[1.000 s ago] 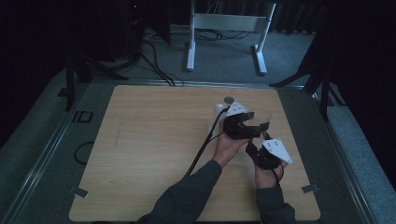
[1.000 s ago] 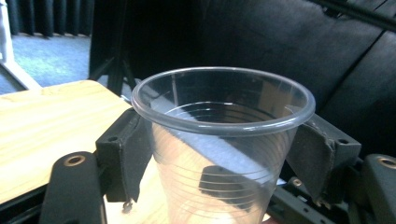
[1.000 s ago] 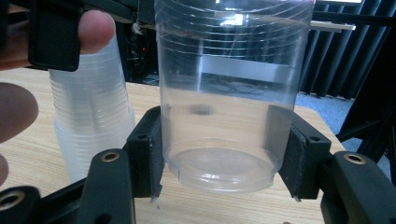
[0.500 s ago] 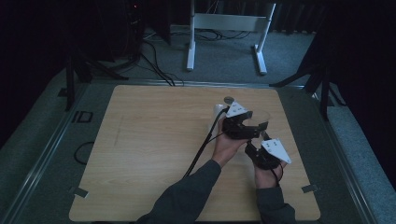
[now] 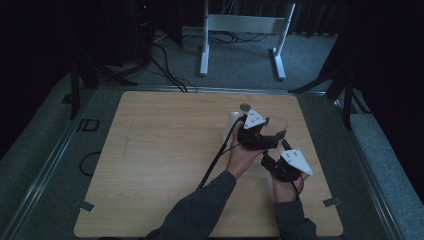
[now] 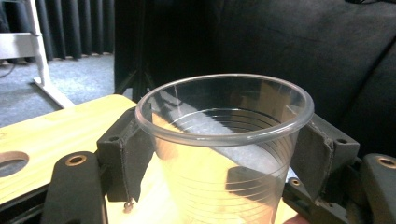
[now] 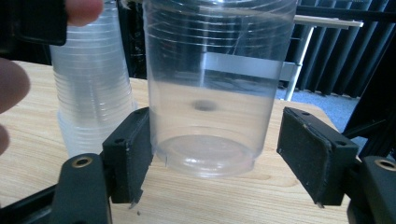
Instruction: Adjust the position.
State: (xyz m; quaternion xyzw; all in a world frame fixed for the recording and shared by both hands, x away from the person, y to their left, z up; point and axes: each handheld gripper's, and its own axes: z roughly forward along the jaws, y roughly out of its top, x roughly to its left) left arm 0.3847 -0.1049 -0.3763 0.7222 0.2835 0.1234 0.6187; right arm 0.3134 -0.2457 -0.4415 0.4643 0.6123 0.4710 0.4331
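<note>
A clear plastic cup [image 6: 224, 140] sits between the jaws of my left gripper [image 6: 223, 158], whose pads press its wall just under the rim; these jaws have just been closing on it. In the high view the left gripper [image 5: 273, 134] holds that cup [image 5: 278, 125] over the table's right part. My right gripper [image 7: 219, 156] is lower, level with the cup's base [image 7: 205, 154]. Its jaws have just been opening, and its right pad [image 7: 310, 149] stands clear of the cup. A stack of clear cups [image 7: 91, 93] stands on the wooden table [image 5: 165, 165] behind the right gripper [image 5: 269, 158].
A round hole [image 5: 245, 106] lies in the tabletop near the far edge. A white metal stand [image 5: 245, 25] and black cables [image 5: 165, 65] are on the floor beyond the table. Fingers of the left hand [image 7: 11, 88] show beside the cup stack.
Both hands stay where they were. At the high view's size no other difference shows.
</note>
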